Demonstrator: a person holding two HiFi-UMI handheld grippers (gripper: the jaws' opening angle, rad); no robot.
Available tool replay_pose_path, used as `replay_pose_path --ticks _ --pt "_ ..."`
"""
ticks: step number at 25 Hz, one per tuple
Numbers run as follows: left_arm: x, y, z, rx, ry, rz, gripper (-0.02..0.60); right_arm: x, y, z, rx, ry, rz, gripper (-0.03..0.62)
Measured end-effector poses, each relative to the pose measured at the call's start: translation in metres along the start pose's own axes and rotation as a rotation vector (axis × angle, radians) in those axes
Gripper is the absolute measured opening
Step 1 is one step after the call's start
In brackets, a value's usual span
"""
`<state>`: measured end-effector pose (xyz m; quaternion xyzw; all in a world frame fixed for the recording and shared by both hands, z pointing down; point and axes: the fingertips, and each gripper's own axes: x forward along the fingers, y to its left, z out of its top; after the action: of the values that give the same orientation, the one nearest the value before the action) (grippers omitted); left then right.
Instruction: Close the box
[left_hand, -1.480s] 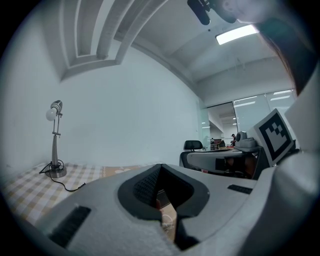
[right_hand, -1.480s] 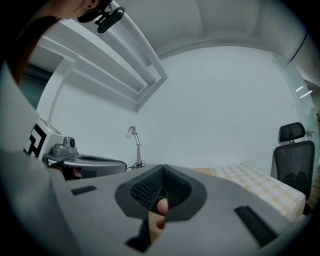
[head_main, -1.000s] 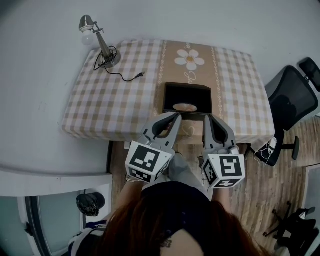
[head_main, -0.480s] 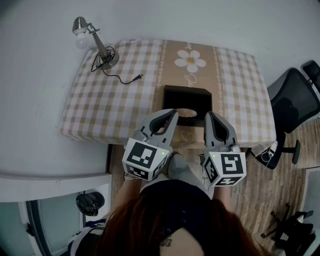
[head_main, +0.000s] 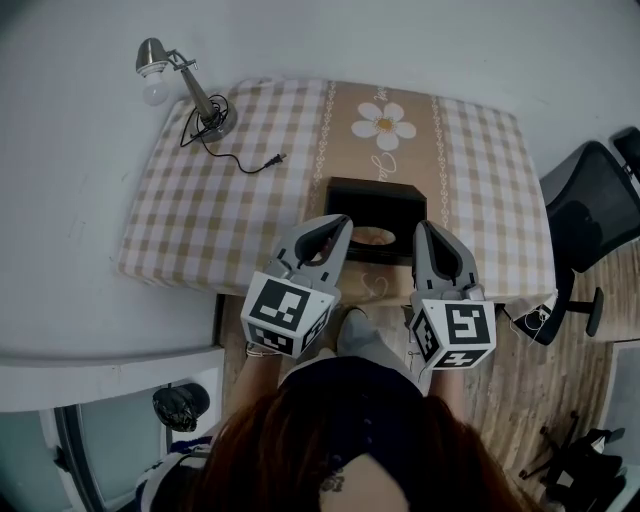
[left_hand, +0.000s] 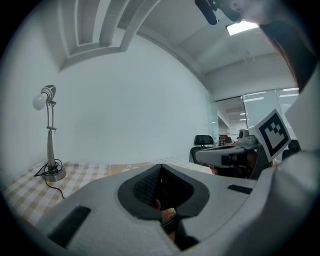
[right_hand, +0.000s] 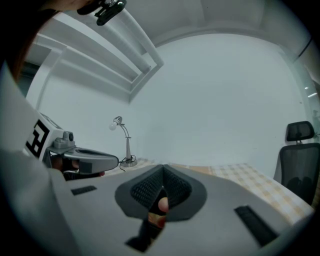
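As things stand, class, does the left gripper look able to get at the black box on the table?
Probably yes: the left gripper hangs by the near left corner of the black box with nothing between them; the lamp stands far off.

2 grippers (head_main: 338, 224) (head_main: 426, 232), 1 black box (head_main: 372, 189), 1 lamp (head_main: 186, 80), 1 table (head_main: 225, 215), apparently 1 office chair (head_main: 590, 205)

box (head_main: 372, 188) front hidden, chair (head_main: 592, 200) cropped (right edge)
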<state>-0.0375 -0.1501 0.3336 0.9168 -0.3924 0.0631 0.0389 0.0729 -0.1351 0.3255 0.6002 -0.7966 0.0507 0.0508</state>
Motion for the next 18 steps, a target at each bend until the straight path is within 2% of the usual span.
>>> replay_pose_path --ticks 18 --pt "0.028 0.044 -0.014 -0.017 0.065 0.058 0.021 0.036 -0.035 -0.009 -0.019 0.032 -0.024 0.017"
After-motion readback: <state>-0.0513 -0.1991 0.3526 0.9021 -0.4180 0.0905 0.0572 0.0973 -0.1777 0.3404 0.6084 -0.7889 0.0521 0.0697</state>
